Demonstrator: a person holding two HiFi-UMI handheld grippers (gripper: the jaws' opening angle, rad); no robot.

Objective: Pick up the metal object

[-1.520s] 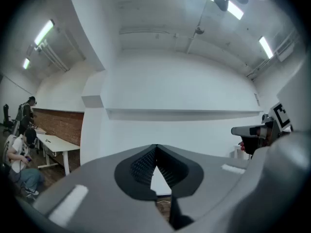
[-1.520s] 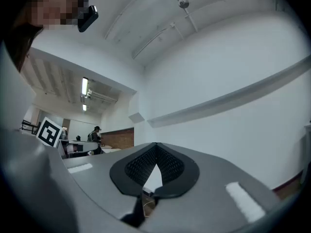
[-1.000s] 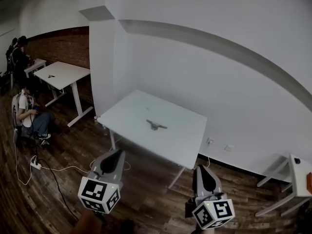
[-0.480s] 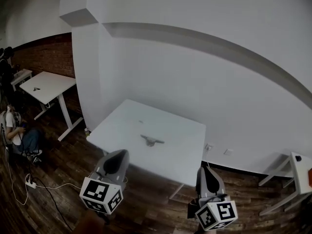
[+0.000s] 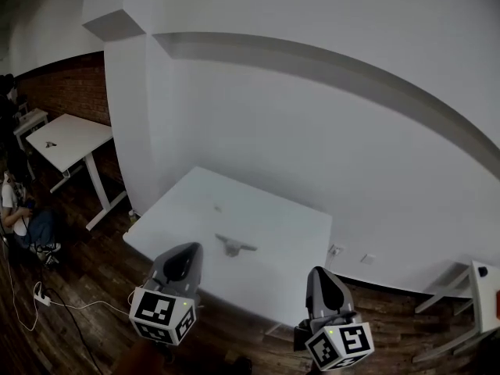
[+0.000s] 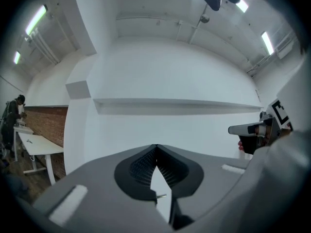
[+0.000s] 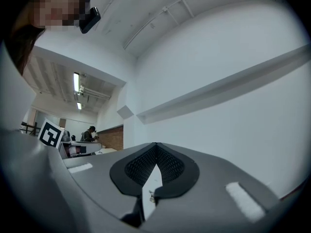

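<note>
Facing the near table (image 5: 269, 213) with one metal object (image 5: 233, 245), left gripper (image 5: 187, 250) and right gripper (image 5: 319, 276) show closed jaws.

Table (image 5: 273, 209), metal object (image 5: 233, 245) drawn nearer, lower in view.

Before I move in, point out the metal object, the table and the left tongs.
metal object (image 5: 233, 245), head view: its middle, lying on the tabletop.
table (image 5: 285, 237), head view: a bare patch of its top.
left tongs (image 5: 189, 247), head view: where the shut tips meet.
</note>
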